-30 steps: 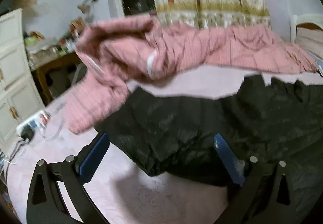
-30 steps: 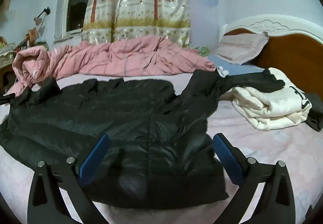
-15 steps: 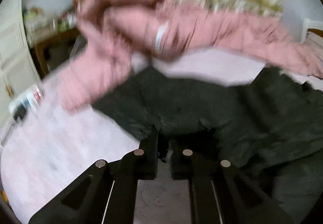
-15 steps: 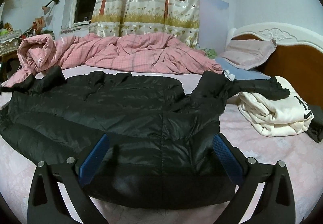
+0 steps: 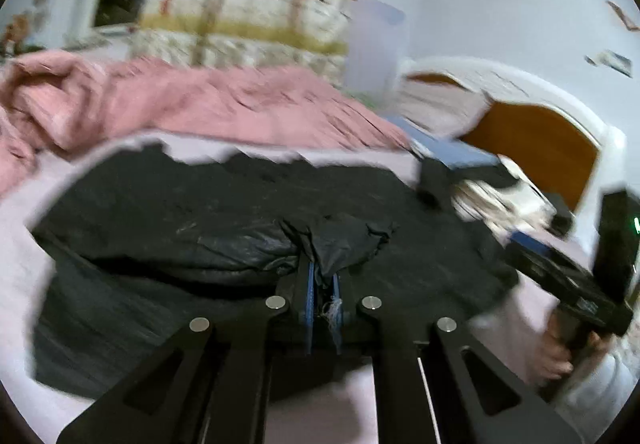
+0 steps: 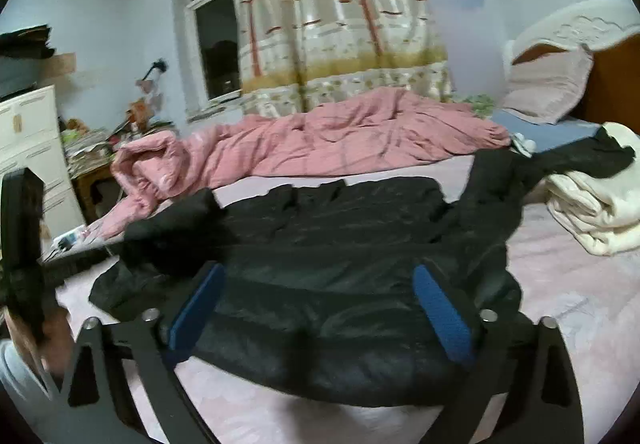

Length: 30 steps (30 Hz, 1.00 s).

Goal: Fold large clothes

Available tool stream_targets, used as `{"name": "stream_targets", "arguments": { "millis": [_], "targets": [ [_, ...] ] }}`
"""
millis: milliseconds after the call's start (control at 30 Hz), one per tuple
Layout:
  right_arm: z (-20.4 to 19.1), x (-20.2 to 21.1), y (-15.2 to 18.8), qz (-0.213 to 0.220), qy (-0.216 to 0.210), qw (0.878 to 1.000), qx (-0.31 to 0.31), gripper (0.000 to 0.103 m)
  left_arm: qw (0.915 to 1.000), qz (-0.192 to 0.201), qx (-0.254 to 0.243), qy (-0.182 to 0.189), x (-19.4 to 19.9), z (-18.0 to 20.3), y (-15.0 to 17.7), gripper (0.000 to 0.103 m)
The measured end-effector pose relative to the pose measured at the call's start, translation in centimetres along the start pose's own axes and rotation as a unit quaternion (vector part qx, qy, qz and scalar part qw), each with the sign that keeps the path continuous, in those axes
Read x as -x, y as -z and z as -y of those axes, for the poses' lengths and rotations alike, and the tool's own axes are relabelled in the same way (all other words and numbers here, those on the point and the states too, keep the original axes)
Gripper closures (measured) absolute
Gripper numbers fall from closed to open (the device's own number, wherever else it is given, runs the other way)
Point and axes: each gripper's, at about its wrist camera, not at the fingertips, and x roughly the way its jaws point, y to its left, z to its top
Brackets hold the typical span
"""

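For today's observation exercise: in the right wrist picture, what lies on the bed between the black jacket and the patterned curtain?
In the right wrist view, a rumpled pink quilt lies across the bed between the black jacket and the curtain.

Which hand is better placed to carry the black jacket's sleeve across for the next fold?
Left. The left gripper is clamped on the black jacket; the right gripper's closing jaws grip nothing.
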Motion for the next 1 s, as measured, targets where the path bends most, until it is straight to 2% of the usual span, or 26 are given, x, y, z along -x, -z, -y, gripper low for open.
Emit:
{"name": "stream_targets", "arguments": {
  "millis": [100, 133, 200, 267, 333, 367, 500, 600, 667, 733, 800, 833, 900, 933, 967, 1000],
  "targets": [
    [-0.5, -0.7, 0.5, -0.025, -0.036, 0.999, -0.007, 0.02, 0.9992, -0.024, -0.023, 0.021, -1.1, 2.8, 1.2, 0.095],
    [-0.5, -1.0, 0.6, -0.036, -0.052, 0.998, -0.018, 0.024, 0.9986, -0.032, -0.032, 0.029, -1.4, 3.6, 1.5, 0.092],
    [-0.2, -1.8, 1.2, -0.059, -0.085, 0.993, -0.052, 0.025, 0.9982, -0.031, -0.04, 0.032, -1.2, 4.6, 2.2, 0.084],
    [0.1, -2.3, 1.6, -0.072, -0.093, 0.99, -0.075, 0.025, 0.9977, -0.023, -0.044, 0.047, -0.7, 4.8, 2.5, 0.061],
    [0.2, -2.8, 2.0, -0.082, -0.101, 0.987, -0.089, 0.026, 0.9982, -0.007, -0.041, 0.044, 0.0, 4.1, 1.9, 0.05],
    [0.0, -3.0, 2.1, -0.082, -0.101, 0.987, -0.091, 0.027, 0.9985, 0.001, -0.038, 0.04, 0.5, 3.6, 1.8, 0.049],
    [-0.7, -3.5, 2.1, -0.081, -0.089, 0.99, -0.072, 0.029, 0.9996, 0.019, -0.016, 0.016, 2.4, 1.6, 1.1, 0.048],
    [-1.5, -4.0, 2.1, -0.087, -0.105, 0.989, -0.065, 0.029, 0.9967, 0.051, -0.024, -0.059, 3.8, -0.1, 0.9, 0.045],
    [-2.5, -4.4, 1.7, -0.088, -0.109, 0.989, -0.054, 0.029, 0.9941, 0.055, -0.019, -0.091, 3.7, -1.3, 0.8, 0.045],
    [-4.0, -5.9, 1.6, -0.111, -0.093, 0.989, -0.036, 0.029, 0.9919, 0.054, 0.005, -0.115, 3.5, -3.0, 0.5, 0.045],
    [-5.3, -7.8, 2.2, -0.15, -0.08, 0.985, -0.025, 0.029, 0.9906, 0.052, 0.036, -0.122, 3.2, -4.6, 0.4, 0.045],
    [-5.6, -8.4, 2.5, -0.161, -0.076, 0.984, -0.022, 0.033, 0.9899, 0.047, 0.05, -0.124, 3.0, -5.3, 0.4, 0.045],
    [-6.3, -8.6, 2.9, -0.152, -0.064, 0.986, -0.001, 0.06, 0.9845, 0.026, 0.087, -0.15, 2.0, -6.9, 0.5, 0.045],
    [-6.5, -8.6, 2.6, -0.15, -0.062, 0.987, 0.013, 0.088, 0.9829, 0.018, 0.108, -0.148, 1.6, -7.7, 0.6, 0.045],
    [-6.7, -8.7, 2.2, -0.149, -0.052, 0.987, 0.03, 0.092, 0.9818, 0.012, 0.122, -0.146, 1.3, -8.4, 0.8, 0.045],
    [-6.8, -8.8, 1.6, -0.146, -0.035, 0.988, 0.046, 0.092, 0.9799, 0.006, 0.132, -0.15, 1.0, -8.9, 0.8, 0.045]
  ]
}}
